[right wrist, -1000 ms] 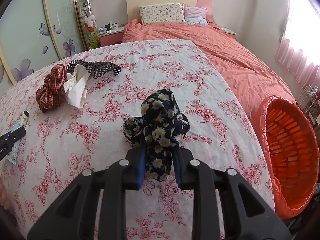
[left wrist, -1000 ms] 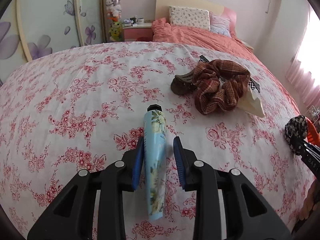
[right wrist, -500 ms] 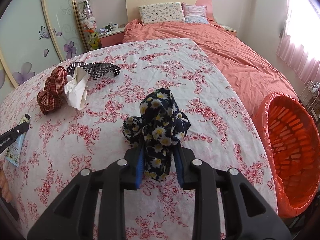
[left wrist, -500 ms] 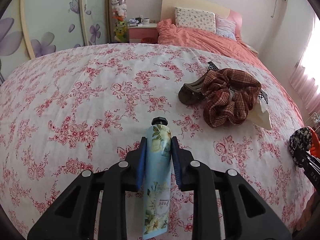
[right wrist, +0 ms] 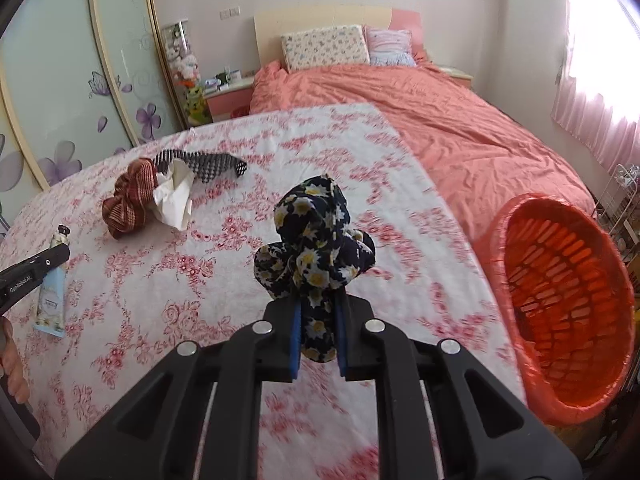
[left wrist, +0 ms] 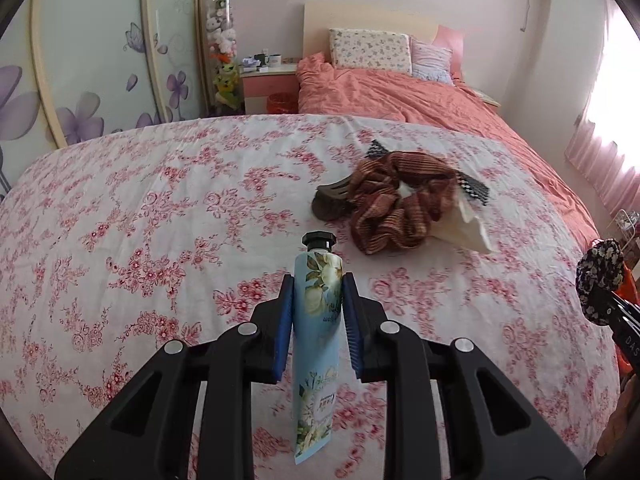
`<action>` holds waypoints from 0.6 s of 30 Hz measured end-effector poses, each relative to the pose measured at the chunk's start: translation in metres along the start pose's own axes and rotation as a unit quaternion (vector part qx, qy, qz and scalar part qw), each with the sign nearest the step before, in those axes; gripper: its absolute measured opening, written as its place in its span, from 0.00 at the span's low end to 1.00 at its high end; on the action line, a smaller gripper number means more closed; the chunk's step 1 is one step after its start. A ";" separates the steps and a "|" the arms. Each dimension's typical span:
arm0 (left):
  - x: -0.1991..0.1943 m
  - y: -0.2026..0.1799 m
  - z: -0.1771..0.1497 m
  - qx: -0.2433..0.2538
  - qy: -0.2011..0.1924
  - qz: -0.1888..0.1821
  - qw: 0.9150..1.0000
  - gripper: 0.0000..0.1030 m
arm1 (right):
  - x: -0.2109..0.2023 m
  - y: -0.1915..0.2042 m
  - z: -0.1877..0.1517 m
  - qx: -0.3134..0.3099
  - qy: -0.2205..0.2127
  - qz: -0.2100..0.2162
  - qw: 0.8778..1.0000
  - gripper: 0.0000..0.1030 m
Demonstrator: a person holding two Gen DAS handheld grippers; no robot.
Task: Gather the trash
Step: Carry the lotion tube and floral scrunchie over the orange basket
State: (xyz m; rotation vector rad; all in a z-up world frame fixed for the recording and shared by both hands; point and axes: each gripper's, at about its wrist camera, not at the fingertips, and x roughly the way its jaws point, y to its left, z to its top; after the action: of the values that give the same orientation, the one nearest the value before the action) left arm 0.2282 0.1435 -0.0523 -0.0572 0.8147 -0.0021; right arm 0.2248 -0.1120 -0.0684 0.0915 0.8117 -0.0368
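The left gripper [left wrist: 318, 312] has its jaws pinching a blue flowery tube [left wrist: 318, 340] — black cap pointing away. Ahead and to the right of those jaws lie a brown scrunchie [left wrist: 394, 210], a white tissue [left wrist: 466, 228] and a dark hair clip [left wrist: 330, 202] on the flowery sheet [left wrist: 140, 220]. The right gripper [right wrist: 317, 330] has jaws squeezing a dark daisy scrunchie [right wrist: 316, 240] — the orange basket [right wrist: 560, 304] sits off to their right.

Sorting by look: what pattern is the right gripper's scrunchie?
Dark navy scrunchie with daisies; clearest in right wrist view.
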 end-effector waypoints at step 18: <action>-0.052 -0.093 -0.002 0.065 -0.026 -0.079 0.994 0.23 | -0.077 -0.064 -0.005 0.045 -0.052 -0.018 0.997 0.13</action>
State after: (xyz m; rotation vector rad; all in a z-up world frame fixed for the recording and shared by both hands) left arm 0.1935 0.0520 -0.0111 0.0001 0.7543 -0.2027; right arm 0.1634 -0.1754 -0.0202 0.1576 0.7067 -0.1116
